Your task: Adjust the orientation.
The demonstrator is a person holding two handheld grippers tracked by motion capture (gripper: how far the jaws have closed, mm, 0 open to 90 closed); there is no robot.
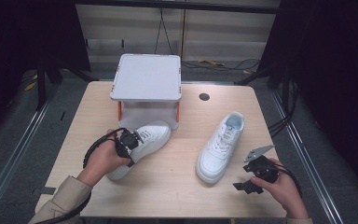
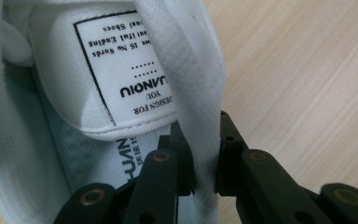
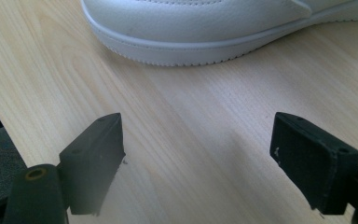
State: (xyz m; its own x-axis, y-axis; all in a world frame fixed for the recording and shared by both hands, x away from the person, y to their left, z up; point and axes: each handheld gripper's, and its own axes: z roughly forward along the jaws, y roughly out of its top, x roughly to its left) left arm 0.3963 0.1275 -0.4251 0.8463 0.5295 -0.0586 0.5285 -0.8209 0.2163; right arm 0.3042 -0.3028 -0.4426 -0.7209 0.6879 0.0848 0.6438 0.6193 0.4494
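While the left gripper [image 1: 129, 140] pinches the left sneaker's [image 1: 149, 137] collar near the table's [image 1: 177, 186] left edge, the right gripper [image 1: 256, 179] gapes empty; nothing moved yet.

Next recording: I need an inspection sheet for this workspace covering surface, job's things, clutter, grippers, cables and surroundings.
Surface: light wooden table, with a dark round hole near its far edge.
Job's things: left white sneaker, toe pointing at the white stand; right white sneaker lies apart from it.
Clutter: nothing seen.
Grippers: left hand-held gripper is shut on the left sneaker's collar wall, one jaw inside the shoe and one outside. Right hand-held gripper is open over bare table, near the right sneaker.
Cables: a black cable loops from the left gripper; more run down the back wall.
Surroundings: grey floor, metal rails, dark curtains.
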